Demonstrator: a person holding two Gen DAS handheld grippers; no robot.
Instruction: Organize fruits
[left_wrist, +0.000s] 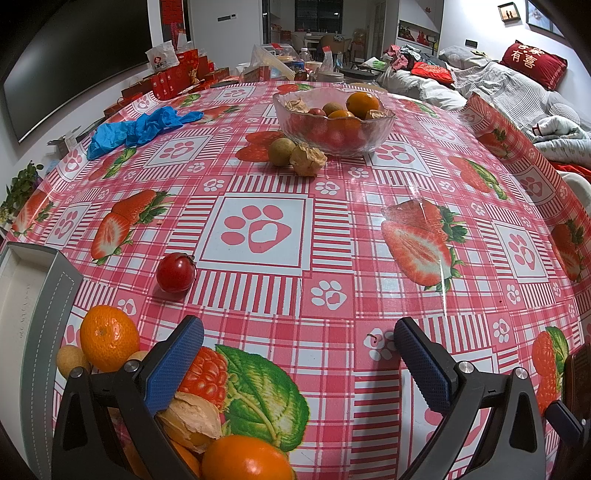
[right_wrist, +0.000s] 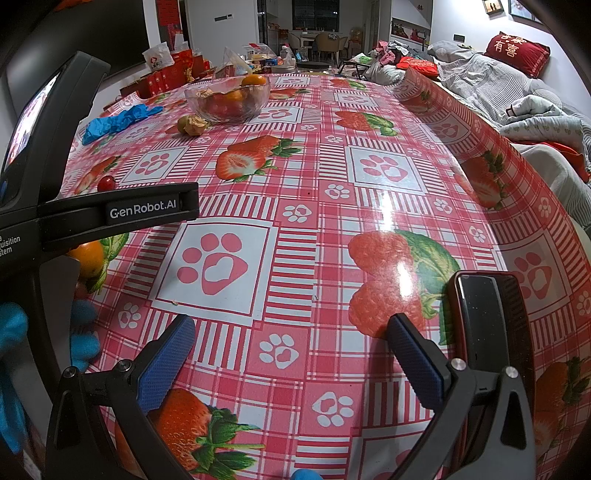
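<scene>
loose fruit, an orange (left_wrist: 109, 341) and a husked berry (left_wrist: 192, 419), lies beside the left gripper (left_wrist: 299, 343), spread and empty, presumably poised to collect it. right gripper (right_wrist: 291, 339) likewise spread, hovering over bare cloth. bowl (left_wrist: 334, 120), the likely destination, sits well apart; tomato (left_wrist: 175, 272) lies between.

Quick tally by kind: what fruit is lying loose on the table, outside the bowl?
Oranges: 2
Husk fruits: 2
Small tan round fruits: 3, one barely showing
Cherry tomatoes: 1
Total: 8 in view; more may hide behind the left gripper.
</scene>
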